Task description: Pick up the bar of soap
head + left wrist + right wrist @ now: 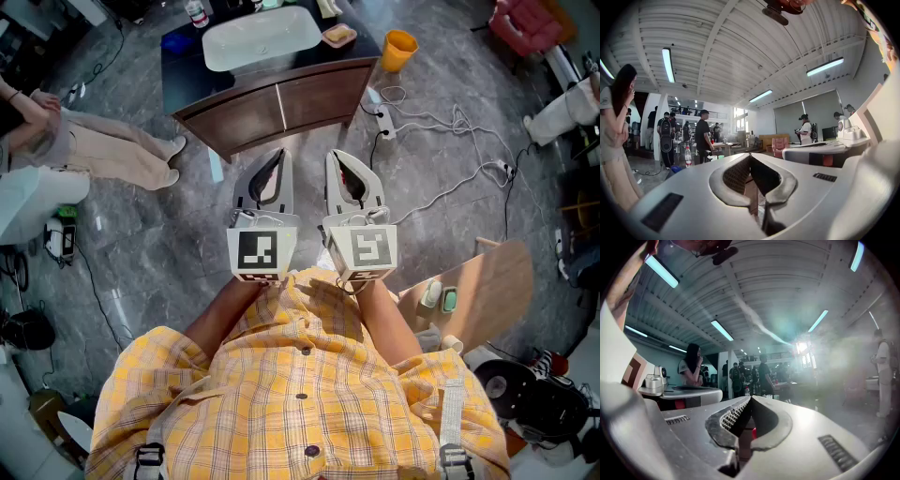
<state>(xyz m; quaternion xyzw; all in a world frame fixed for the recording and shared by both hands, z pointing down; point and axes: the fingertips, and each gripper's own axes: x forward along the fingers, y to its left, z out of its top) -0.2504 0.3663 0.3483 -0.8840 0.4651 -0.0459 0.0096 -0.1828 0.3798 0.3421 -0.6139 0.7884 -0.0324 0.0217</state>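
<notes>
Evidently only the approach is in hand. The left gripper (280, 156) is held level, jaws shut and empty, and the right gripper (337, 156) likewise. The bar of soap (338, 36) is judged to lie right of the basin (262, 37) on the cabinet (309, 98), well ahead. A forward reach with opened jaws is called for.

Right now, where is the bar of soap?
Head view, top centre: the bar of soap lies on the dark counter between the white basin and the yellow cup.
</notes>
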